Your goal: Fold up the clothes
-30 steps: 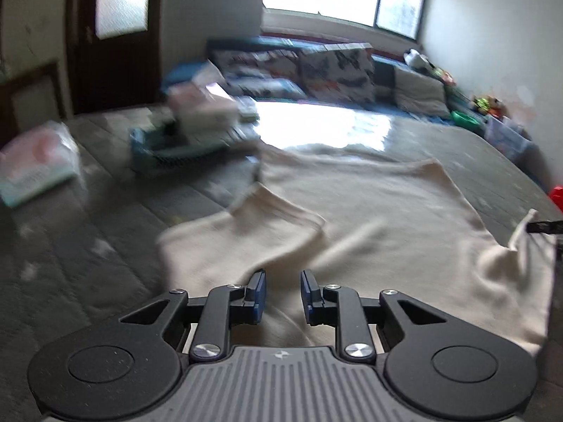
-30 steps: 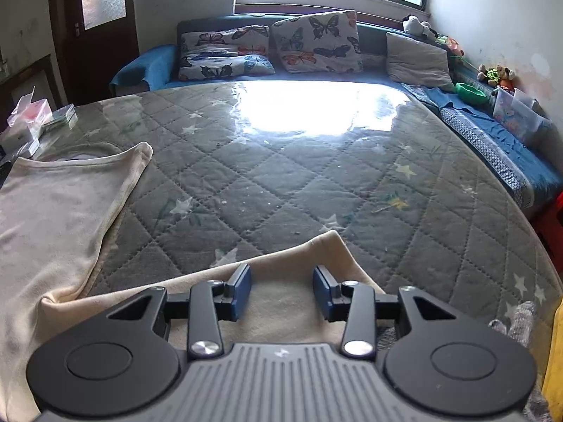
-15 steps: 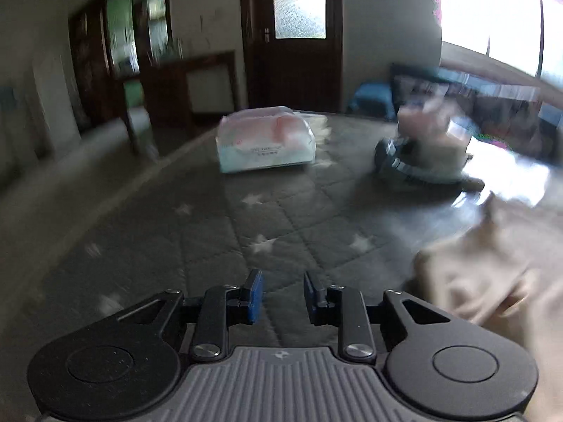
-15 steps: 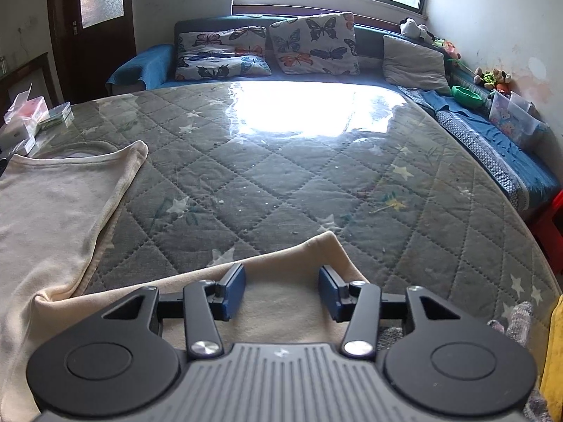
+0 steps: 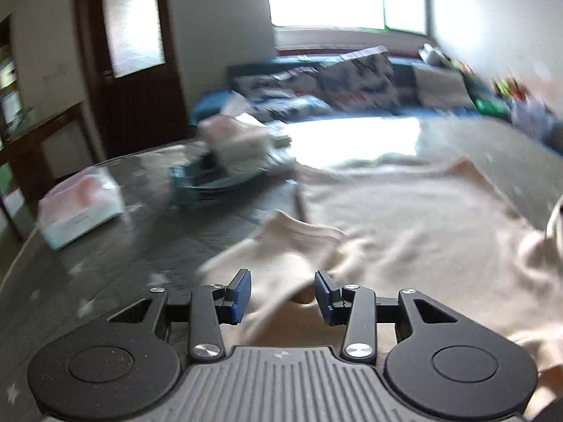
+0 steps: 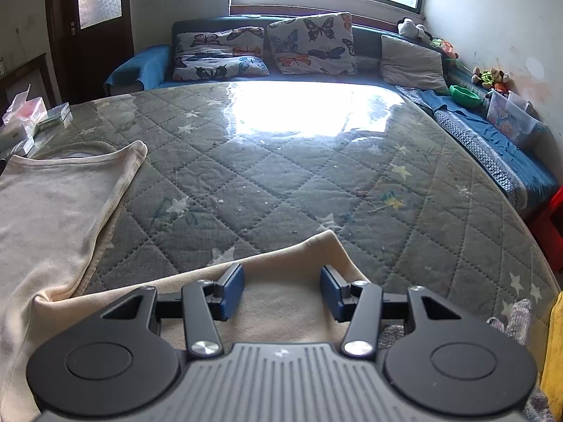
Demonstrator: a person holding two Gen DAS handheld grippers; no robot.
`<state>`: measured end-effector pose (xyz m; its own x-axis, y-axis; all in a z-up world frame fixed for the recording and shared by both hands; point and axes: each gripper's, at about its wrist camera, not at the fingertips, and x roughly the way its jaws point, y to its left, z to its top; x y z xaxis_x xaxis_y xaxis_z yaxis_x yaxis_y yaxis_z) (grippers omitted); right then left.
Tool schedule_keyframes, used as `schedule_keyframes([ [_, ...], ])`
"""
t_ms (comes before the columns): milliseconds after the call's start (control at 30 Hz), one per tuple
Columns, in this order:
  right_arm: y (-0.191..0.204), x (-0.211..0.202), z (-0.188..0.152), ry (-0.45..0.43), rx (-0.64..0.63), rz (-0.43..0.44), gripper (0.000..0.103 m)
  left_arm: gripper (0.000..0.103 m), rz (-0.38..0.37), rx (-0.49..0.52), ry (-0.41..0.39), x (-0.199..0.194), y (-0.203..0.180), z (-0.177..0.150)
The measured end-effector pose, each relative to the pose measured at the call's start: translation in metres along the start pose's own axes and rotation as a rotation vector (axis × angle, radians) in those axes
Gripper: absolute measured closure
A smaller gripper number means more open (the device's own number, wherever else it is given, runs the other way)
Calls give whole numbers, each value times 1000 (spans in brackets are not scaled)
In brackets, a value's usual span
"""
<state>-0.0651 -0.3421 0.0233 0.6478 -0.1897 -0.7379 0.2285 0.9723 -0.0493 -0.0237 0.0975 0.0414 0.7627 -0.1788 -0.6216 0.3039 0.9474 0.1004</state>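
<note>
Swung back from the room, left gripper hovered wide over the cream shirt's sleeve at twelve o'clock; right gripper also wide; grip sleeve edge squarely.

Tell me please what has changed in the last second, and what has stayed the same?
The left gripper swung away toward the door side, then came back over the cream shirt, and its jaws now stand wider apart, around a sleeve fold but not shut on it. The right gripper opened a little more above the shirt's edge. The shirt, the butterfly pillows and the quilted mat stayed as they were.
</note>
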Motion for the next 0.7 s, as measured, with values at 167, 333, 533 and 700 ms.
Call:
schedule_keyframes([
  [167, -2, -1, -1, -2, 2, 5, 53, 61, -14, 39, 48, 24, -12, 1],
  [333, -4, -1, -1, -5, 9, 12, 52, 90, -5, -21, 62, 32, 8, -2],
  [533, -4, -1, -2, -10, 8, 9, 52, 95, 93, -220, -14, 7, 58, -8],
  [700, -2, -2, -3, -18, 0, 1, 52, 95, 236, -398, -53, -21, 110, -27],
])
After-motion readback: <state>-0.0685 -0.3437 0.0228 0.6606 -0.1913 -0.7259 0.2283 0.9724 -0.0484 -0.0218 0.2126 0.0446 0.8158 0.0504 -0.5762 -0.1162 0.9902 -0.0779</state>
